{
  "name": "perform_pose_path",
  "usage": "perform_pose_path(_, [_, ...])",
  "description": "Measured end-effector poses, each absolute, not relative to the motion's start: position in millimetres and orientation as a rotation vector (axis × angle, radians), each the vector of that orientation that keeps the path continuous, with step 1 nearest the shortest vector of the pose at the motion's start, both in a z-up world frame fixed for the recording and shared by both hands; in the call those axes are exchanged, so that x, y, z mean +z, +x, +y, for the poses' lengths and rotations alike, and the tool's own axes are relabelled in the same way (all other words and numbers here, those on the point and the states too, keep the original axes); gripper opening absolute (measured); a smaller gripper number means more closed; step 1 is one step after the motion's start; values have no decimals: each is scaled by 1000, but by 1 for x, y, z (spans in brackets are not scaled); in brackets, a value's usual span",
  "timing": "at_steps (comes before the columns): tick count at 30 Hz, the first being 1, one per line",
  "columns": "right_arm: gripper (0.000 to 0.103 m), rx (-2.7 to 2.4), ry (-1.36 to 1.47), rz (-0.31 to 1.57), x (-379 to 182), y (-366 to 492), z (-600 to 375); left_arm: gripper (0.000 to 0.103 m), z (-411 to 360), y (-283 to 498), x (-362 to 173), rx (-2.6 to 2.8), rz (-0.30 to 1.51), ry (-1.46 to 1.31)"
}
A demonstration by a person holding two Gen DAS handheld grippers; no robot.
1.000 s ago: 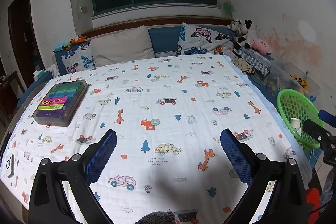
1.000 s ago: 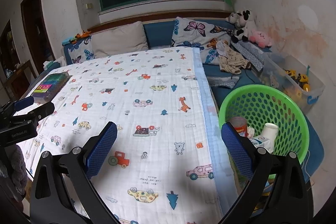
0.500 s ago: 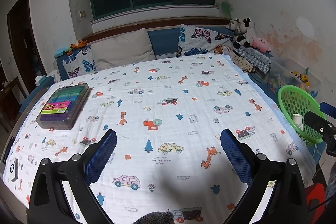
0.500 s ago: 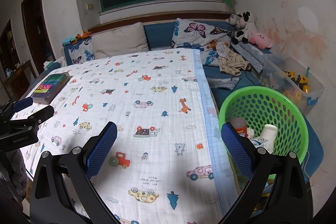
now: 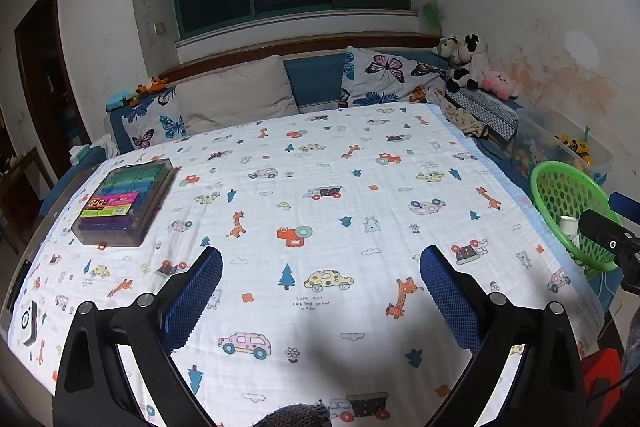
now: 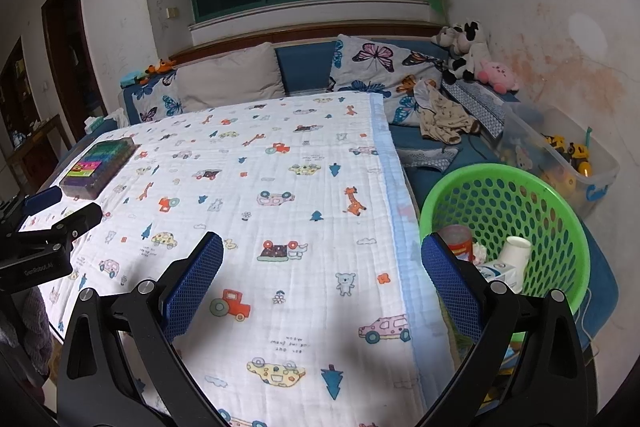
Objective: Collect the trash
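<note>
Both the left claw and the right claw hang wide open and empty above the bed. The green basket already holds trash, and none shows on the blanket, so collection looks finished; next calls for a last scan.

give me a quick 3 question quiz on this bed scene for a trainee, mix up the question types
1. True or false: the left gripper is shut on a paper cup.
2. Multiple choice: where is the white paper cup? A) on the blanket B) inside the green basket C) on the windowsill
3. Fill in: the clear case of coloured items lies on the ____ side of the blanket, seen from the left wrist.

Key:
1. False; its jaws stand open and empty, as do those of the right gripper.
2. B
3. left
</note>
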State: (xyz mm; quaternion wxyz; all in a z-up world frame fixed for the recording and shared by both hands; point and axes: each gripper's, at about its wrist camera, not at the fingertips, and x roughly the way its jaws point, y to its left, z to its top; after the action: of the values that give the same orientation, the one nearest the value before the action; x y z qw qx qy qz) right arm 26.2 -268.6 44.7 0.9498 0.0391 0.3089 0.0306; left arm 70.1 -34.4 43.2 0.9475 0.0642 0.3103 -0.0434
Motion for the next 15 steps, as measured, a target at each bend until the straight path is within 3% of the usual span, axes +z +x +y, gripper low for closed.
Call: perform_pose_path(15, [99, 64, 84, 630, 44, 28, -266, 96, -33, 69, 43, -84, 632, 131])
